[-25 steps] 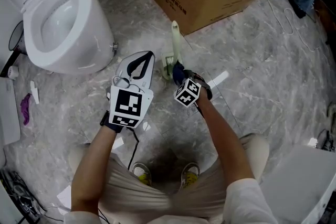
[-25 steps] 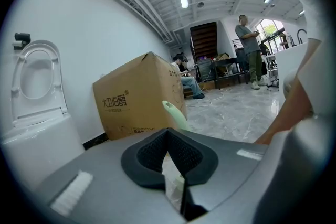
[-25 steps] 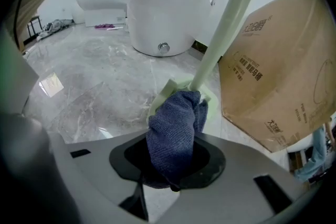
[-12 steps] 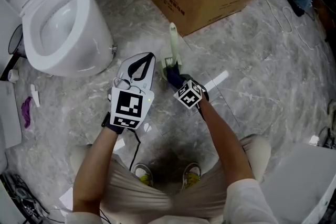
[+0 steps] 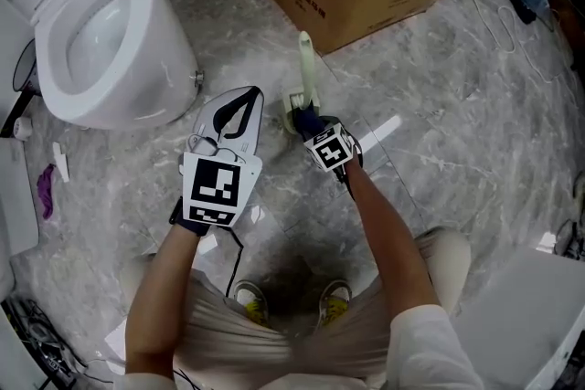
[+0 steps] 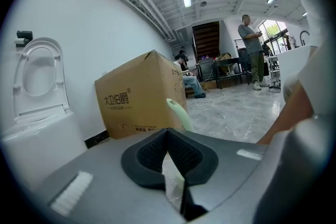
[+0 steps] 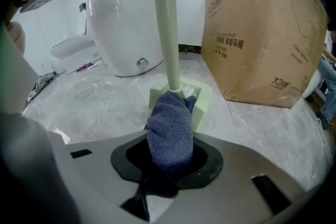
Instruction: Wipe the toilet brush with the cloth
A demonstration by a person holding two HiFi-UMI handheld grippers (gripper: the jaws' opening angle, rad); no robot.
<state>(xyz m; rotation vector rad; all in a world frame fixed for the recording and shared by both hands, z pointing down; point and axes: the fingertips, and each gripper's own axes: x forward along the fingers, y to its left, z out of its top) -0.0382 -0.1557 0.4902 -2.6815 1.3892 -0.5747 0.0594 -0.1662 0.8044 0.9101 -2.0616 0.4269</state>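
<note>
Since the right hand-held gripper point(image 7: 168, 162) (clamped on the blue cloth point(image 7: 169, 131)) has edged in against the toilet brush point(image 7: 165, 23) at its floor holder point(image 7: 202, 102), wiping is judged begun; left hand-held gripper point(image 6: 168, 152) closed, empty, idle.

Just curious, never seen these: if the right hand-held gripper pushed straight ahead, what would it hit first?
The blue cloth clamped in the right hand-held gripper would press the toilet brush handle just above its green holder. They look nearly touching.

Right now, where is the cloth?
The cloth is held in the right tool, pressed against the foot of the brush at its holder, centre of the right gripper view.
</note>
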